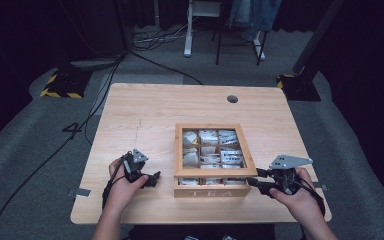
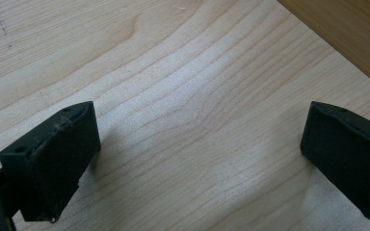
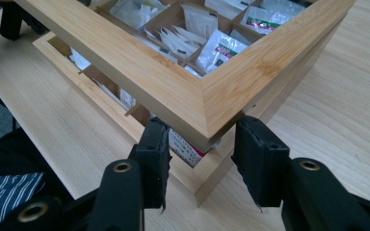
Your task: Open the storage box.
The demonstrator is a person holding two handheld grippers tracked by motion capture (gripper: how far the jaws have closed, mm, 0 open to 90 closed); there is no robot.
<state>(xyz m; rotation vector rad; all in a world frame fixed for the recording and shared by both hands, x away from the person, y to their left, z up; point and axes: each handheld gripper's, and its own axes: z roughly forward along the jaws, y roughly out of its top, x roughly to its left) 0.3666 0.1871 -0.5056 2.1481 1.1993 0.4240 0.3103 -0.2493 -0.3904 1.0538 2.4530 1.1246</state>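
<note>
Gripping the stiff, light wooden lid (image 3: pixel 192 91) of the tea box (image 1: pixel 211 190) at its lower-centre corner, we are closing the right gripper (image 3: pixel 200 159) fingers on it while the left gripper (image 2: pixel 197 159) is hanging wide open, empty, over the tabletop (image 2: pixel 173 72).

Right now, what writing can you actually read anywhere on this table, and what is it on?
"TEA": on the front wall of the wooden box, high view.
Print on the tea-bag packets inside the box: too small and blurred to read.
Bare table: no writing.
</note>
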